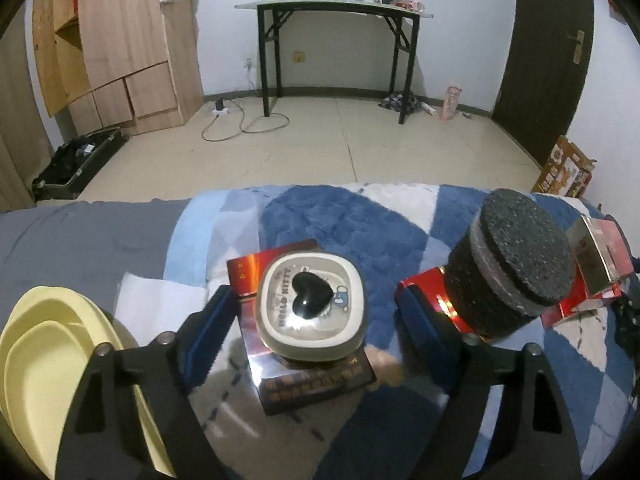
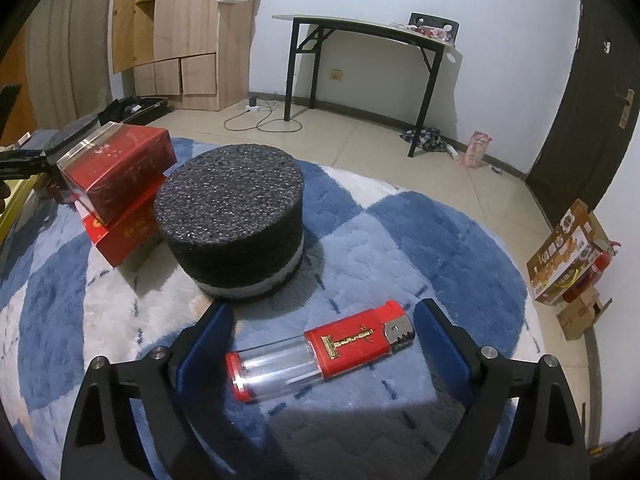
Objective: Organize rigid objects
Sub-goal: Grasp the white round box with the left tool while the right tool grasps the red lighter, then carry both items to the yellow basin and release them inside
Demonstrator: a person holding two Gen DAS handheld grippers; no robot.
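Note:
In the left wrist view, a rounded grey-and-cream Hello Kitty case (image 1: 311, 314) with a black heart on its lid sits on a shiny dark box (image 1: 308, 384). My left gripper (image 1: 312, 320) straddles the case, with a gap between each blue pad and its sides. In the right wrist view, a red and clear lighter (image 2: 320, 354) lies on the blue checked rug (image 2: 440, 248). It lies crosswise between the fingers of my right gripper (image 2: 322, 340), and neither pad touches it.
A black foam cylinder (image 2: 232, 220) stands on the rug just beyond the lighter, with two stacked red boxes (image 2: 120, 188) to its left. Nested yellow basins (image 1: 44, 364) sit at the left. Bare floor, a black-legged table (image 1: 336, 40) and a wooden cabinet (image 1: 120, 40) lie beyond.

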